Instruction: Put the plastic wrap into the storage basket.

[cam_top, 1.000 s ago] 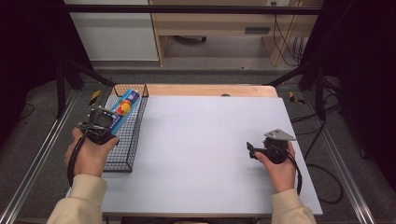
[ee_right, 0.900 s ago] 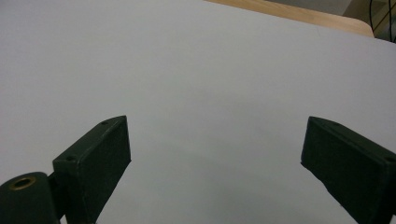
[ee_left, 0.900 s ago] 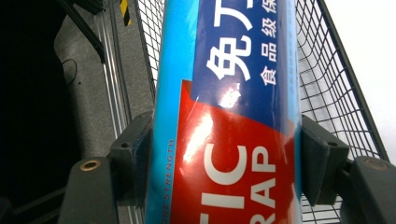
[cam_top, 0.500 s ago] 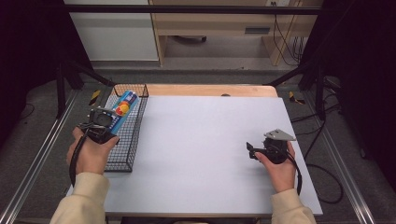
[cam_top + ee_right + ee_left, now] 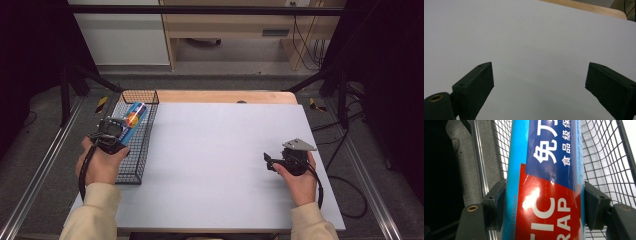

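High view: a white worktop (image 5: 220,165) with a strip of bare wood along its far edge. A black wire basket (image 5: 134,150) stands at the worktop's left edge, its long axis running near to far. Inside it a blue box of plastic wrap (image 5: 131,120), labelled in red and dark blue with white lettering, lies along the basket toward the far end.

The left gripper (image 5: 111,134), held in the person's left hand (image 5: 100,162), is over the basket. In the left gripper view its jaws are closed on the box (image 5: 546,180), one black pad pressed against each long side, with the basket mesh (image 5: 604,165) behind and to the right.

The right gripper (image 5: 290,159), held in the right hand (image 5: 299,177), rests low over the right part of the worktop, well apart from the basket, pointing left; a grey three-cornered plate (image 5: 299,145) sits on top. In the right gripper view its jaws stand wide apart with nothing between them, above bare white surface (image 5: 534,45).
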The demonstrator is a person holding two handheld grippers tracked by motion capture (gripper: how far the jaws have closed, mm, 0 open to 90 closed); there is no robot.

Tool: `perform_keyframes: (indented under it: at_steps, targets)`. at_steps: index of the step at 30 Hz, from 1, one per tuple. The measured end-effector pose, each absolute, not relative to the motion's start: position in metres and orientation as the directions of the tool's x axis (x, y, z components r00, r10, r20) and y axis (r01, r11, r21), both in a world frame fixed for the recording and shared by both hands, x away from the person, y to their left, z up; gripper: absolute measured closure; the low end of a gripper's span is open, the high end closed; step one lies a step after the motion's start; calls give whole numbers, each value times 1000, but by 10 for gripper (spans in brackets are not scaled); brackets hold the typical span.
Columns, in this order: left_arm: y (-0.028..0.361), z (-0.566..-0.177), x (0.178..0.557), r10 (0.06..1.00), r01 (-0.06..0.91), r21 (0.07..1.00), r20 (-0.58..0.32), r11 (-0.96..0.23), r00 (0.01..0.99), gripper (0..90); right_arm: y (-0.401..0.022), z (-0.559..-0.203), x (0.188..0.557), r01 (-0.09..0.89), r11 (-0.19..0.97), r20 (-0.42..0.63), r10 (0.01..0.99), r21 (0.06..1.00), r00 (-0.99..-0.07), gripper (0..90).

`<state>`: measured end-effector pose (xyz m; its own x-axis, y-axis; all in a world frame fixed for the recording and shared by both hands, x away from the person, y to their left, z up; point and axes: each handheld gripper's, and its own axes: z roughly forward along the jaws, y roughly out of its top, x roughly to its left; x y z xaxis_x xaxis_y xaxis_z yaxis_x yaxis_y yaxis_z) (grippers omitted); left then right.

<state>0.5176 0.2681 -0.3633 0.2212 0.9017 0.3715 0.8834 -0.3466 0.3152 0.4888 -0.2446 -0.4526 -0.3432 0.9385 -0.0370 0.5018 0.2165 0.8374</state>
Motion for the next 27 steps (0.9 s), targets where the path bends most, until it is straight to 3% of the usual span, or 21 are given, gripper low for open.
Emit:
perform_keyframes:
  at_steps: [27]
  targets:
    - [268, -377, 523, 897, 902, 246, 361, -354, 253, 314, -242, -453, 489, 500, 227, -39, 933, 836, -358, 82]
